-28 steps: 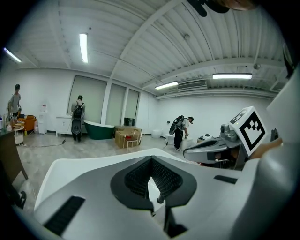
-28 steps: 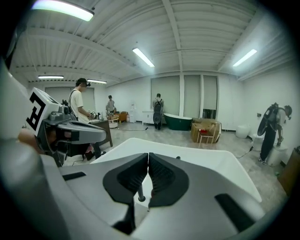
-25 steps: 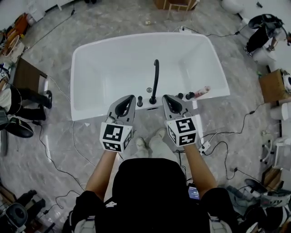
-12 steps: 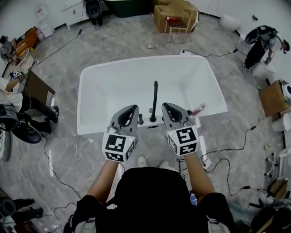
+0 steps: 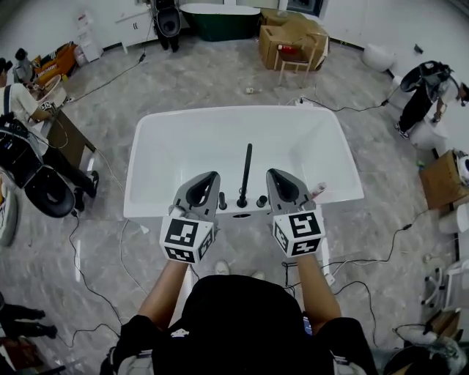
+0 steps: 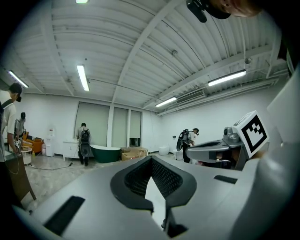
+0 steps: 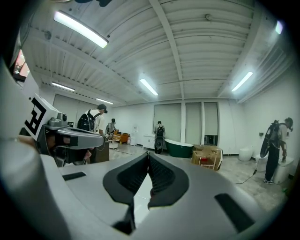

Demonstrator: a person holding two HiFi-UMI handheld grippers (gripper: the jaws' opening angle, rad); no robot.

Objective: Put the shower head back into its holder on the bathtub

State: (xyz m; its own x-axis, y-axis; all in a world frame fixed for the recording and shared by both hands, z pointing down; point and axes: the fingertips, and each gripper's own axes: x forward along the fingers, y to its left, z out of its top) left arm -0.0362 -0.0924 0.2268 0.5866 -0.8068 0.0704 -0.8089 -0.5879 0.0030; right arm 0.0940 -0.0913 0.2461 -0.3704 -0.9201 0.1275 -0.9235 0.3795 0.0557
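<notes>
A white bathtub (image 5: 146,183) lies below me in the head view. On the middle of its near rim a black upright fixture (image 5: 246,172) stands between two black knobs (image 5: 223,199). A pale pinkish object (image 5: 316,192) lies on the rim to the right; I cannot tell what it is. My left gripper (image 5: 212,176) and right gripper (image 5: 272,174) hover side by side over the near rim, one on each side of the black fixture, clear of it. Both are shut and hold nothing. In the left gripper view (image 6: 151,159) and the right gripper view (image 7: 148,154) the jaws point level across the room.
Cables (image 5: 95,278) trail over the grey floor round the tub. A dark green tub (image 5: 220,16), cardboard boxes and a wooden chair (image 5: 295,40) stand at the far end. People work at the left (image 5: 22,95) and right (image 5: 421,95) edges of the room.
Both grippers have risen together and stay shut and empty. The head view has tilted up, so the tub sits lower and more of the far room shows.
</notes>
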